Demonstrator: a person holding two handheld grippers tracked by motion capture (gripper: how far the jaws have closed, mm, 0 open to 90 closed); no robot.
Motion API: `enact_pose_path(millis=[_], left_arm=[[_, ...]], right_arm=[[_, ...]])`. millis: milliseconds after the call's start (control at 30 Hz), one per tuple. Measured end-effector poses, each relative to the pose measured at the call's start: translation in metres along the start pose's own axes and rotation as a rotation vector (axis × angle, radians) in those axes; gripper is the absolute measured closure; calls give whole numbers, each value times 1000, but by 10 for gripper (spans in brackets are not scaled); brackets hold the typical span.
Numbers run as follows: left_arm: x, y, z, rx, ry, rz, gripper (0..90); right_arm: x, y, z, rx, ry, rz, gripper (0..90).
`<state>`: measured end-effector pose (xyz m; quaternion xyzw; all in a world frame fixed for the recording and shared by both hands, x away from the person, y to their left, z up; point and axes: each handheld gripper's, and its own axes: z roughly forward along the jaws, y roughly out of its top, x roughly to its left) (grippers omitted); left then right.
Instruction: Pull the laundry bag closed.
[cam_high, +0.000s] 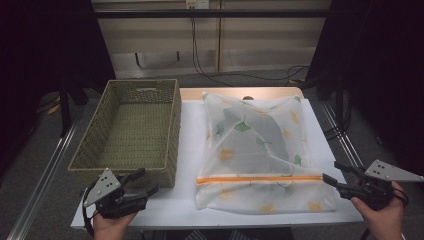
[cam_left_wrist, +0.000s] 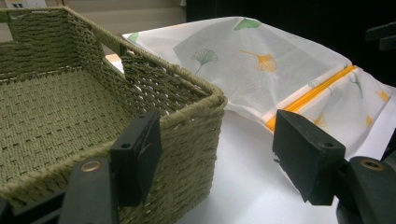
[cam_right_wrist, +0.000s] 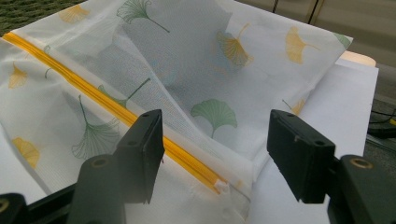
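A white mesh bag printed with green and yellow leaves lies flat on the white table, and a grey shape shows through it. Its orange zipper runs across near the front. My right gripper is open at the zipper's right end, its jaws framing the zipper pull and the bag's corner without touching them. An empty woven green basket stands left of the bag. My left gripper is open just before the basket's near right corner, with nothing pressed between its pads.
The table's wooden far edge shows beyond the bag. Black cables trail over the floor behind. Metal rails run along the floor to the left, and bare white table lies between basket and bag.
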<state>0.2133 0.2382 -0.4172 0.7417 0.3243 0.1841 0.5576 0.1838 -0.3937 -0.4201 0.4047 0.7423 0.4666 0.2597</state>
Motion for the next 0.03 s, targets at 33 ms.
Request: enact_pose_path(millis=[33], left_arm=[[0,0,0,0,0,0,326]], right_arm=[[0,0,0,0,0,0,368]])
